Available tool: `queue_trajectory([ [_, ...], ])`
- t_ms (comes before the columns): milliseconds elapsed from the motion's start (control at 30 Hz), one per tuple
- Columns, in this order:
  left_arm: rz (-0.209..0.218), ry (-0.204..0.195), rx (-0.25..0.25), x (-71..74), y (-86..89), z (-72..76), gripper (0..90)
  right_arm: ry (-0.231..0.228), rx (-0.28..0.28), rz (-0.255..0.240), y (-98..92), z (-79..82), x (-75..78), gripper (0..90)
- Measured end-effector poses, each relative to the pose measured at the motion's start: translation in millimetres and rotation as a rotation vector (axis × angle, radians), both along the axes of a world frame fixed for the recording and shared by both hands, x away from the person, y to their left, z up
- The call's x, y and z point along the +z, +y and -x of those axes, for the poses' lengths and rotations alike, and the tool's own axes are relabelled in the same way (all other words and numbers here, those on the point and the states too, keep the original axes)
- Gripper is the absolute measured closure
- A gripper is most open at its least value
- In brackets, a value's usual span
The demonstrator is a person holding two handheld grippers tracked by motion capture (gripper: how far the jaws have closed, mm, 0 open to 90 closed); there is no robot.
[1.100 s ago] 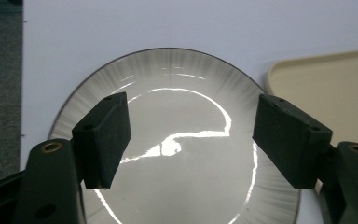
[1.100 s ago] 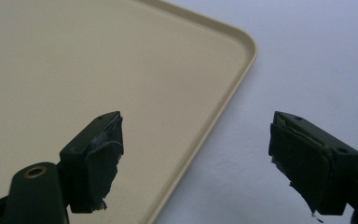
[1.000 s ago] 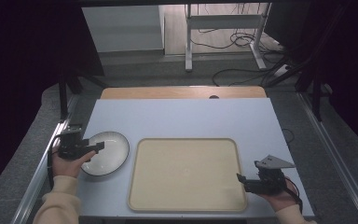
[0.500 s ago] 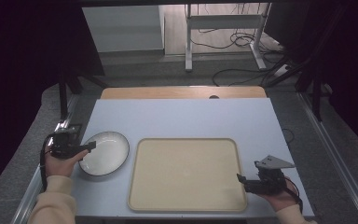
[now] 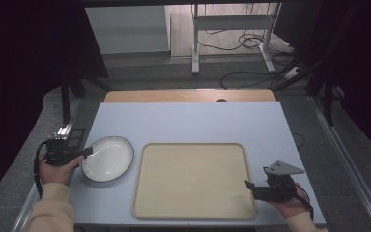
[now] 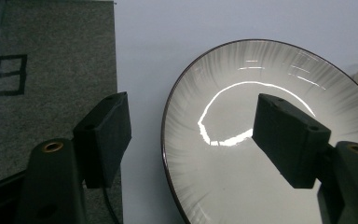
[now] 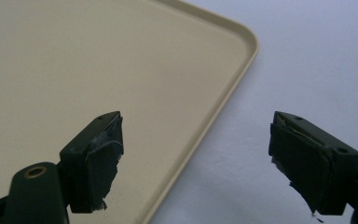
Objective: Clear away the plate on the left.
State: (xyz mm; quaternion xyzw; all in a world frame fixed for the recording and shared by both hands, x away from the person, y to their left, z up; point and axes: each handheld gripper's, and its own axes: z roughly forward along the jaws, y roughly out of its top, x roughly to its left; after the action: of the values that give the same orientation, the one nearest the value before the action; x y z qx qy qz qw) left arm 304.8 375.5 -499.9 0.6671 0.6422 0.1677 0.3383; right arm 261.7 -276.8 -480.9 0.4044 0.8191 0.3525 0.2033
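Now left gripper [image 5: 88, 152] spread, jaws straddling plate [image 5: 107, 158] rim, lined up for pinch. Right gripper [image 5: 249, 185] spread too, astride tray [image 5: 193, 181] edge on worktop [image 5: 183, 123].

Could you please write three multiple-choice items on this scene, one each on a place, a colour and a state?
1. Where does the plate lie?
A. On the tray
B. On the table left of the tray
C. On the floor

2. What colour is the tray?
A. Beige
B. Red
C. Black

3. How does the left claw stand?
A. Shut on the plate
B. Open, astride the plate's rim
C. Shut on nothing

Answers: 1 B, the plate rests on the pale blue table beside the tray; 2 A, the tray is plainly beige; 3 B, one jaw is outside the rim, one over the plate.
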Motion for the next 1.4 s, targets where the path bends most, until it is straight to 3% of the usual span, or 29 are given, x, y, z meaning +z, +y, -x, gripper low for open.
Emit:
queue_trajectory([
  [500, 0.057, 0.024, 0.023, -9.4, 12.1, 2.0, 37.0, 0.004, 0.001, 0.007, 0.3, -0.1, -1.0, 18.6],
  [967, 0.106, 0.059, 0.007, -17.6, 15.8, 1.2, 40.4, 0.009, -0.005, 0.01, -0.6, 0.0, -0.9, 18.6],
  [1400, 0.115, 0.088, -0.016, -23.9, 15.6, -1.3, 41.7, 0.008, -0.006, 0.011, -0.4, 0.1, -1.3, 18.6],
])
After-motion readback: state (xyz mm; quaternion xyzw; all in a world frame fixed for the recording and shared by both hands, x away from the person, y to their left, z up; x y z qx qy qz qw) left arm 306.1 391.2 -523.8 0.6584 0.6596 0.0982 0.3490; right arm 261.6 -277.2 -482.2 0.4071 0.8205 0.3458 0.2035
